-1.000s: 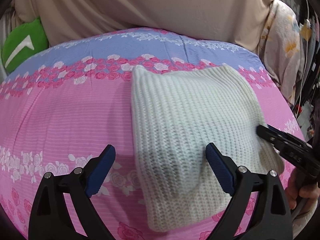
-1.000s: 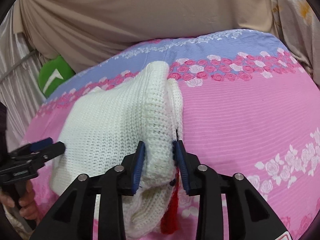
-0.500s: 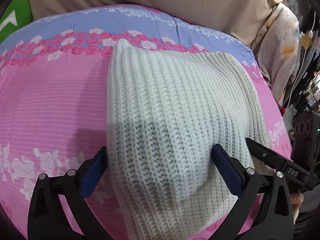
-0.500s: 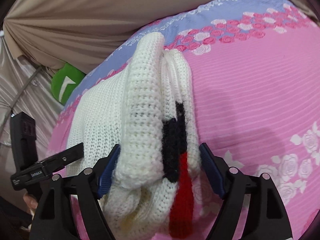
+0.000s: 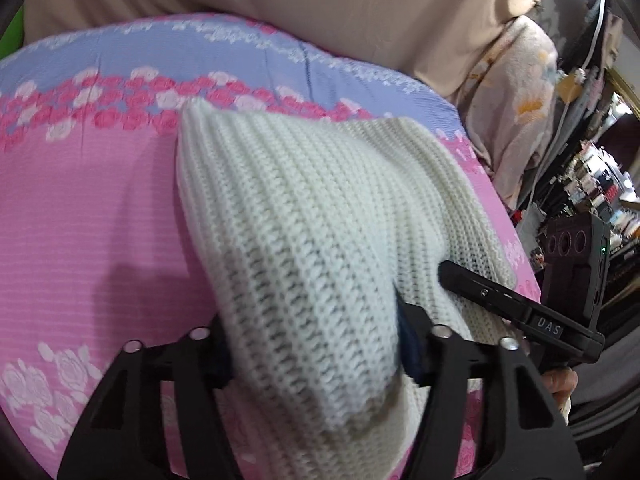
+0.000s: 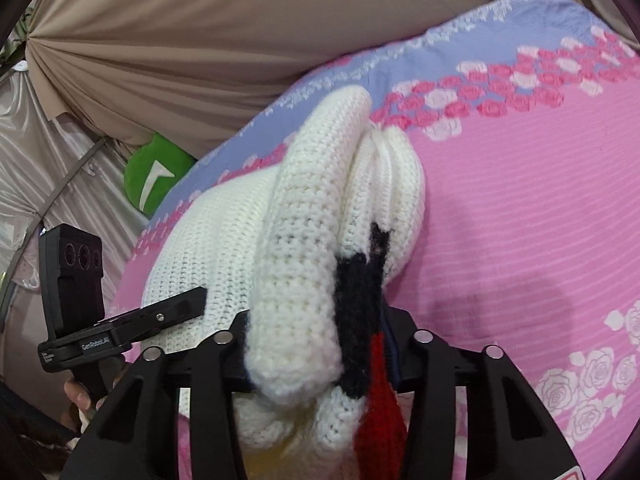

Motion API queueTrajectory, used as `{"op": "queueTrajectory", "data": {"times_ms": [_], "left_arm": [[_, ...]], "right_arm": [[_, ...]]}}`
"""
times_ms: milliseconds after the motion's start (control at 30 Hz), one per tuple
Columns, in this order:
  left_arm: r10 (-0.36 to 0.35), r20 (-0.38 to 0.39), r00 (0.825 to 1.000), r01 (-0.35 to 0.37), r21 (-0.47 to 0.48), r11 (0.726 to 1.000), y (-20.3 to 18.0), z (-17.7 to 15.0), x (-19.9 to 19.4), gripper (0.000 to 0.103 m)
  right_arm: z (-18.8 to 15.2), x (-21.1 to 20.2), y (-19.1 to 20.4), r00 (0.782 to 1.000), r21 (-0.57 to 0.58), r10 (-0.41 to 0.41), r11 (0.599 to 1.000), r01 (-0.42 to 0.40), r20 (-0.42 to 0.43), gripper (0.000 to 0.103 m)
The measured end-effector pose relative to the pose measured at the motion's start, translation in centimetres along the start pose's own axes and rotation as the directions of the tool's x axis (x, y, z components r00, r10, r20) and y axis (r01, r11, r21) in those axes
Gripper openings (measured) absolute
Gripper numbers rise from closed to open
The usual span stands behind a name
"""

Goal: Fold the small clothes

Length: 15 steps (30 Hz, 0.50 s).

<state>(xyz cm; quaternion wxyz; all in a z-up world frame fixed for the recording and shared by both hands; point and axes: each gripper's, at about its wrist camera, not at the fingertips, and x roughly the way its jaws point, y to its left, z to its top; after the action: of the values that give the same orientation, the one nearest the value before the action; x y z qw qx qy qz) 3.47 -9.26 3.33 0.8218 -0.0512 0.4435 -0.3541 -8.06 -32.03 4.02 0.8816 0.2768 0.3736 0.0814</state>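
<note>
- While both grippers bite into the near end of the white knit sweater [image 5: 304,216], it lies bunched on the pink flowered bed [image 5: 88,216].
- Left gripper [image 5: 316,354]: clenched on a thick ridge of knit at the near edge, its blue pads mostly buried in the wool.
- Right gripper [image 6: 316,344]: clamped over several stacked layers, with a black and red patch [image 6: 366,320] of the sweater caught against its right finger.
- Beyond the grippers, the sweater runs away toward the blue band of the bedcover, rounded and uneven, not flat.
- Risk: the thick, springy stack may slip out of a gripper if pulled hard, since the knit compresses and stretches.
- Risk: uneven pull between the two grippers would likely skew the fold or drag hidden layers loose.
</note>
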Motion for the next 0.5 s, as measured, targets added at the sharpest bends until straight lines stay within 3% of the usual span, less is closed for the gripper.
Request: {"op": "queueTrajectory", "data": {"times_ms": [67,267,500], "left_arm": [[-0.027,0.028,0.999,0.025,0.042,0.999,-0.6,0.7,-1.3,0.049],[-0.092,0.143,0.985,0.068,0.163,0.984,-2.9,3.3,-6.6,0.048],[-0.121,0.359,0.926,0.025,0.259,0.966,-2.8,6.4,-14.4,0.049]], "right_arm": [[0.4,-1.2,1.3,0.999,-0.020,0.005,1.000,-0.004,0.044,0.041],[2.4,-5.6,7.3,0.982,-0.147,-0.010,0.988,0.039,0.190,0.040],[6.2,-8.3,14.3,0.932,-0.277,0.085,0.961,0.017,0.352,0.041]]}}
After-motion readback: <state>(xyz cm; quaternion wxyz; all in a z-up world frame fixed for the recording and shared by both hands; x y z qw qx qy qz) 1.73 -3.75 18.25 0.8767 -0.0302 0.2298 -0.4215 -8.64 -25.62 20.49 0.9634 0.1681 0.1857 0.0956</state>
